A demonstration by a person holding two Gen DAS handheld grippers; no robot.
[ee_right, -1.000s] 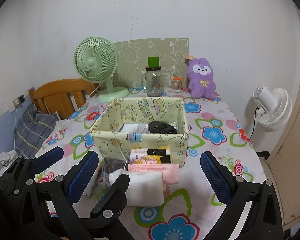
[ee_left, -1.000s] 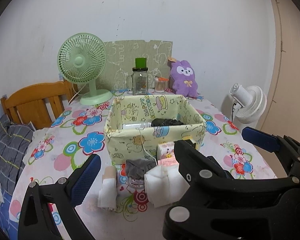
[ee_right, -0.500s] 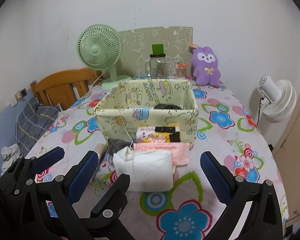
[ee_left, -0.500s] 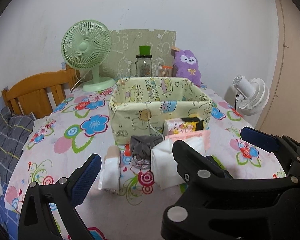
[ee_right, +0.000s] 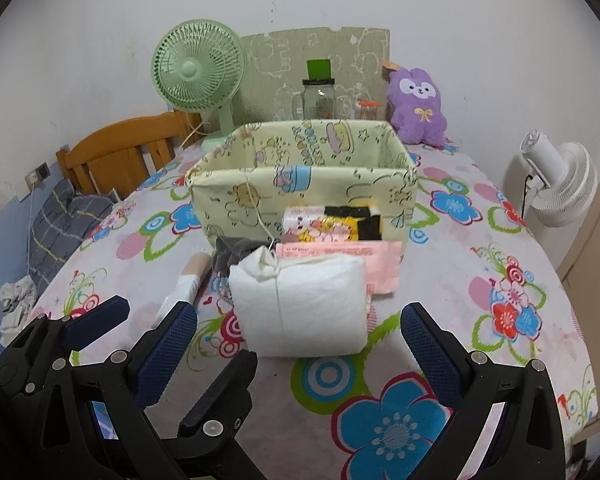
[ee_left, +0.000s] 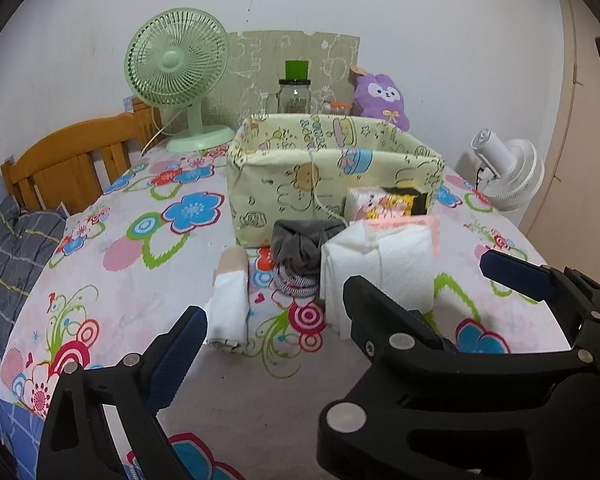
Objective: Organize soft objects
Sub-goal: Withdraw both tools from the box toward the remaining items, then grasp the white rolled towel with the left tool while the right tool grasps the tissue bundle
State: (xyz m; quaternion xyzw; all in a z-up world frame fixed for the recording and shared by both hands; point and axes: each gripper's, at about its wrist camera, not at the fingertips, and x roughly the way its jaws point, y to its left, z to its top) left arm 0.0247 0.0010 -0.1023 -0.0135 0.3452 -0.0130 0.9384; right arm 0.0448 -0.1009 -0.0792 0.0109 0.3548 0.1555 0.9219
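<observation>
Soft things lie in a little heap on the flowered tabletop (ee_right: pixel 500 240), just in front of a yellow cloth box (ee_right: pixel 300 176). Nearest the tongs is a white folded cloth (ee_right: pixel 304 304) tied with a thin string. Behind it, touching it, lies a pink pack (ee_right: pixel 352 256). A cartoon pack (ee_right: pixel 324 228) leans on the front wall of the box. A grey sock ball (ee_left: pixel 302 246) sits left of the white cloth, also close to the box. Further left lies a white roll (ee_left: pixel 228 304) with a tan end, a bit apart from the grey one.

The left tongs (ee_left: pixel 342 300) are wide apart and closing a little. Nothing is between them, and they touch none of the soft things. One blue finger is just beside the near end of the white roll. The right tongs (ee_right: pixel 300 336) are wide apart too, with nothing in their grip. The white folded cloth sits ahead of them, in line with the gap between their blue fingers.

At the far edge stand a green fan (ee_right: pixel 198 76), a glass jar (ee_right: pixel 320 96) with a green lid and a purple plush bunny (ee_right: pixel 418 108). A white fan (ee_right: pixel 556 184) stands off to the right, past the edge. A wooden chair (ee_right: pixel 120 156) is on the left.
</observation>
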